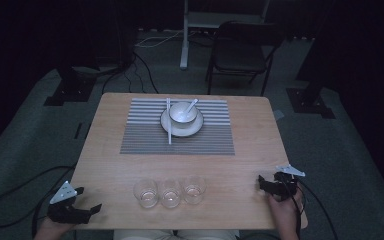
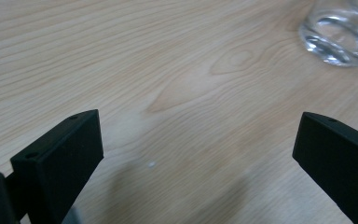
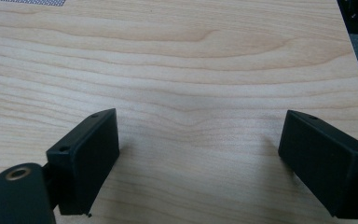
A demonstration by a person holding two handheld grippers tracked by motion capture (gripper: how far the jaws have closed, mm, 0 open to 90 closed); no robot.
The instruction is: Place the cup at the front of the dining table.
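- Left tool (image 1: 85, 199) rests at the bench's (image 1: 110, 165) near-left corner, jaws spread wide and empty.
- Right tool (image 1: 266, 184), near-right, likewise released.
- Three glasses (image 1: 170, 192) stand between them; bowl (image 1: 183, 112) on its plate beyond.
- Looks like nothing has begun; probably a reach for the nearest glass next.

Your high view is dim, the room behind the pale wooden table (image 1: 230, 165) sinking into black. In both gripper views the wood is brighter, your black jaws drop soft shadows, and the clear drinking glass (image 2: 338, 35) glints slightly blurred.
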